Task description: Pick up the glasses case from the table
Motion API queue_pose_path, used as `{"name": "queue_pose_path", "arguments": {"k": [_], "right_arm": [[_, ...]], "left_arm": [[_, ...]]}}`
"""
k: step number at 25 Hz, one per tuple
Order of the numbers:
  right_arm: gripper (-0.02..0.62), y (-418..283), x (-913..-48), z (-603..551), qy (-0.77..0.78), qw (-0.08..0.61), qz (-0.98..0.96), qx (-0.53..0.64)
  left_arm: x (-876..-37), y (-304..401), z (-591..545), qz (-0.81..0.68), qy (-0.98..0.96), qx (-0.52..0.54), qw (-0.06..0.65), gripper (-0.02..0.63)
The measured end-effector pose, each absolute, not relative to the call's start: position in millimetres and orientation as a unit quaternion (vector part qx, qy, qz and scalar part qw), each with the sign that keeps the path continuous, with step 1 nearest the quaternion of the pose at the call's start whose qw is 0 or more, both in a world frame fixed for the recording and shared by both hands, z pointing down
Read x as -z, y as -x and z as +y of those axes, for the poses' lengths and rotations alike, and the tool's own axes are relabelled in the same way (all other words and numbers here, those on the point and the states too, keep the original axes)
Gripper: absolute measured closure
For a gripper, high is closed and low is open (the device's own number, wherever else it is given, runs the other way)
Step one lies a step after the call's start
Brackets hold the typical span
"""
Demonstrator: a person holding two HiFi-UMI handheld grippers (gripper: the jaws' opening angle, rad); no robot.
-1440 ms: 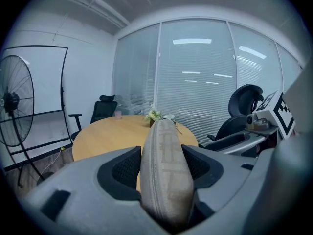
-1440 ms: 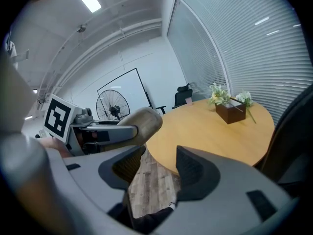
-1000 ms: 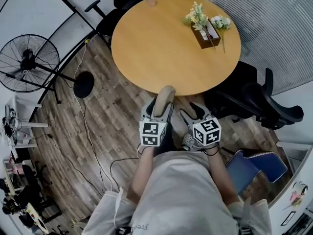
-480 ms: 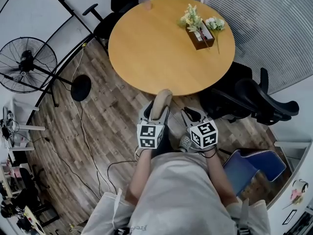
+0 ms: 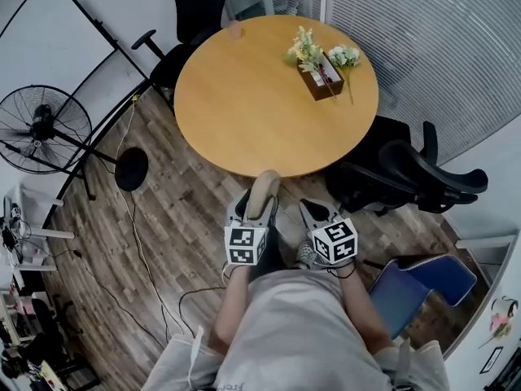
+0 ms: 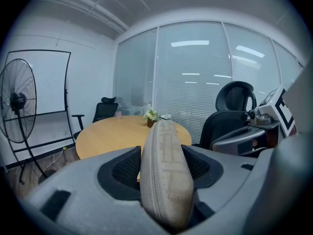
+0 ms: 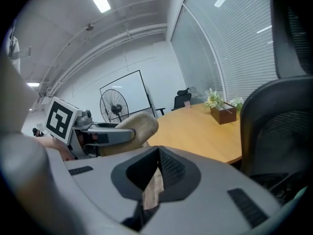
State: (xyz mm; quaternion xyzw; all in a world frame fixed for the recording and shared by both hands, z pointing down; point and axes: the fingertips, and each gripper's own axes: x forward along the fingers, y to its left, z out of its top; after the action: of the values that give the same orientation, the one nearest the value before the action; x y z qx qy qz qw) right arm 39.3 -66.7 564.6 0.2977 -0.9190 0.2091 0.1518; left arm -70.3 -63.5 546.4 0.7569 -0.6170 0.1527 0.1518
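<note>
The beige fabric glasses case (image 5: 262, 194) is off the table, clamped between the jaws of my left gripper (image 5: 259, 204). Its far end points at the round table's near edge. In the left gripper view the case (image 6: 166, 175) stands on edge and fills the gap between both pads. My right gripper (image 5: 319, 213) hangs beside it on the right, over the wooden floor. Its jaws have just been closing and now meet with nothing between them (image 7: 158, 154). From the right gripper view the case (image 7: 139, 124) shows at the left.
A round wooden table (image 5: 244, 112) carries a brown box with flowers (image 5: 317, 80) at its far right. Black office chairs stand at the right (image 5: 423, 177) and at the back (image 5: 199, 6). A floor fan (image 5: 41, 125) is at the left, a blue seat (image 5: 415, 279) at the lower right.
The right gripper's jaws went from spread to closed. The left gripper still holds the case. The table sits a little farther from both grippers in the picture.
</note>
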Motion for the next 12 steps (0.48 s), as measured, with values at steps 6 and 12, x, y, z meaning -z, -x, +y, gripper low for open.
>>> {"name": "queue_pose_path", "arguments": {"k": [6,12], "right_arm": [[0.597,-52,-566,-70,-0.321,0.145,-0.908,-0.23],[0.597,-57,-573,-62,-0.32,0.157,-0.907,-0.226]], "left_arm": [[-544,67,-61,-0.616,-0.758,-0.151,0.153,0.35],[-548,60,-56,-0.612,-0.761,-0.147,0.155,0.35]]}}
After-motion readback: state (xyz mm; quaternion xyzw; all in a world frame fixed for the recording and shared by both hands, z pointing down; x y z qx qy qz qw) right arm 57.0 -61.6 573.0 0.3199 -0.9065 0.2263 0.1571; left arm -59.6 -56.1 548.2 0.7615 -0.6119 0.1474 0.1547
